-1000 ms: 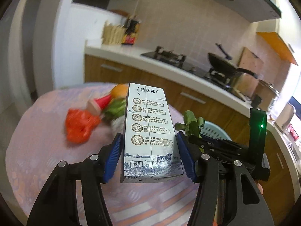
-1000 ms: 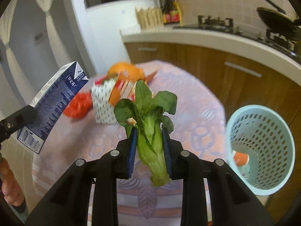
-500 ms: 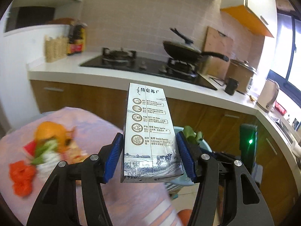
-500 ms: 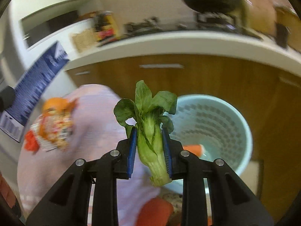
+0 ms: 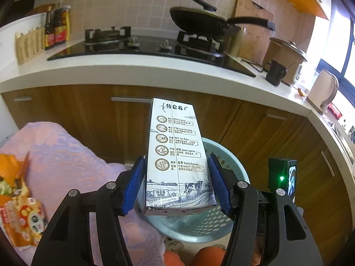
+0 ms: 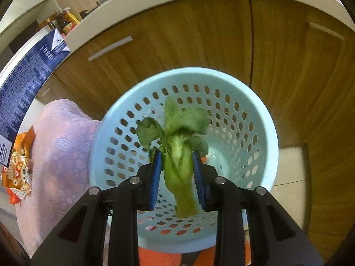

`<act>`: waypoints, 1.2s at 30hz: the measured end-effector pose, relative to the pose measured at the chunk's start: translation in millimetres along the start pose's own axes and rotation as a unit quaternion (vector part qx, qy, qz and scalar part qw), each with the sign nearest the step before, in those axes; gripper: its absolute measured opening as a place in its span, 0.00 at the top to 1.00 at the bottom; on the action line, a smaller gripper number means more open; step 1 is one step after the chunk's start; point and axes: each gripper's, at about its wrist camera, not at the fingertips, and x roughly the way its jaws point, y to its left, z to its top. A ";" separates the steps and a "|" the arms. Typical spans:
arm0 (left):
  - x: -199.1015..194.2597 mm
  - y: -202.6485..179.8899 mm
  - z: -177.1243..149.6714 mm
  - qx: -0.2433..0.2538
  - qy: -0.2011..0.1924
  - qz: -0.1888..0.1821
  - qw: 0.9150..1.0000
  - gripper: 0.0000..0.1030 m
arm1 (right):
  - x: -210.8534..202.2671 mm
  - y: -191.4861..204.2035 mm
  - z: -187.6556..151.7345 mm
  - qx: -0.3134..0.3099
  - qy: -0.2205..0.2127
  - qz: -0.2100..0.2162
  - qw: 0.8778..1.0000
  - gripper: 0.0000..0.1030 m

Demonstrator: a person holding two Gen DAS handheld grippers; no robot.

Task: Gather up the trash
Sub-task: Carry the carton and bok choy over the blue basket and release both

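Left wrist: your left tool (image 5: 176, 187) has swung from the surface (image 5: 66, 155), clamped on the milk carton (image 5: 177, 157) above the basket (image 5: 228, 157).
Right wrist: your right tool (image 6: 177, 175), pads slackening, now holds the bok choy (image 6: 177, 150) over the basket (image 6: 255, 102); release both.

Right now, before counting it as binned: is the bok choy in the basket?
Out: the bok choy sits between the right gripper pads, above the basket.

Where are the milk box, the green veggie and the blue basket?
milk box (image 5: 177, 155): left wrist view, middle of its printed face.
veggie (image 6: 178, 161): right wrist view, on the pale stalk.
basket (image 6: 255, 110): right wrist view, on its holed inside wall.
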 end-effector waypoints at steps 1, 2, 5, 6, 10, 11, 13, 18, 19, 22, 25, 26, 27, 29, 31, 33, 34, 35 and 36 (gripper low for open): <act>5.7 0.0 -0.1 0.001 0.005 -0.001 1.000 0.45 | 1.9 -1.1 0.0 0.000 0.001 0.003 1.000 0.73; 10.7 -0.7 0.0 0.002 0.009 -0.002 1.000 0.45 | 2.5 -3.5 -0.2 0.002 0.003 0.005 1.000 0.65; 21.9 -2.9 0.5 0.003 0.016 -0.005 1.000 0.45 | -1.5 -10.3 0.1 0.007 -0.011 0.008 1.000 0.45; 25.7 -2.9 0.8 0.003 0.018 -0.006 1.000 0.45 | -3.4 -12.8 -0.1 0.008 -0.011 0.009 1.000 0.45; 39.3 -5.0 0.3 0.001 0.028 -0.014 1.000 0.45 | -14.2 -23.5 -0.4 0.021 -0.020 0.006 1.000 0.45; 43.4 -6.2 -0.8 0.004 0.032 -0.014 0.999 0.45 | -15.9 -24.8 -0.1 0.023 -0.023 0.004 0.999 0.45; 50.2 -8.3 -2.6 0.006 0.036 -0.013 0.999 0.45 | -21.0 -28.2 0.5 0.027 -0.028 0.000 0.999 0.45; 65.5 -12.3 -9.0 0.022 0.045 0.003 0.999 0.37 | -32.6 -30.8 -0.2 0.031 -0.038 -0.001 0.999 0.45; 67.5 -11.4 -10.7 0.020 0.047 0.011 0.999 0.36 | -36.2 -31.1 -0.9 0.031 -0.041 -0.001 0.999 0.45; 68.2 -11.2 -12.0 0.015 0.053 0.014 0.998 0.35 | -47.3 -31.9 -2.8 0.030 -0.051 0.003 0.998 0.45; 61.0 -14.1 -13.8 0.019 0.049 0.020 0.998 0.35 | -59.0 -33.9 -3.2 0.032 -0.062 0.010 0.998 0.45; 57.3 -15.9 -14.1 0.021 0.046 0.020 0.999 0.34 | -61.6 -34.0 -3.2 0.032 -0.064 0.011 0.997 0.45; 54.4 -17.2 -14.3 0.021 0.044 0.020 0.999 0.34 | -65.1 -34.6 -3.3 0.033 -0.067 0.013 0.997 0.45; 44.9 -21.0 -13.7 0.024 0.038 0.021 0.999 0.34 | -74.2 -36.7 -3.5 0.036 -0.075 0.017 0.996 0.45; 35.7 -23.5 -13.8 0.028 0.031 0.021 0.999 0.34 | -82.4 -37.3 -3.8 0.036 -0.081 0.022 0.996 0.45; 22.0 -25.5 -13.3 0.029 0.021 0.021 0.999 0.34 | -91.0 -34.0 -4.9 0.033 -0.089 0.025 0.995 0.45; 16.0 -25.0 -13.5 0.028 0.016 0.019 0.999 0.34 | -94.3 -31.9 -5.7 0.031 -0.092 0.026 0.995 0.45; 9.3 -24.6 -13.2 0.027 0.010 0.019 0.999 0.34 | -98.0 -28.7 -6.4 0.028 -0.095 0.027 0.995 0.45; 4.1 -24.0 -12.9 0.027 0.006 0.018 0.999 0.34 | -101.5 -24.8 -7.3 0.024 -0.098 0.029 0.995 0.45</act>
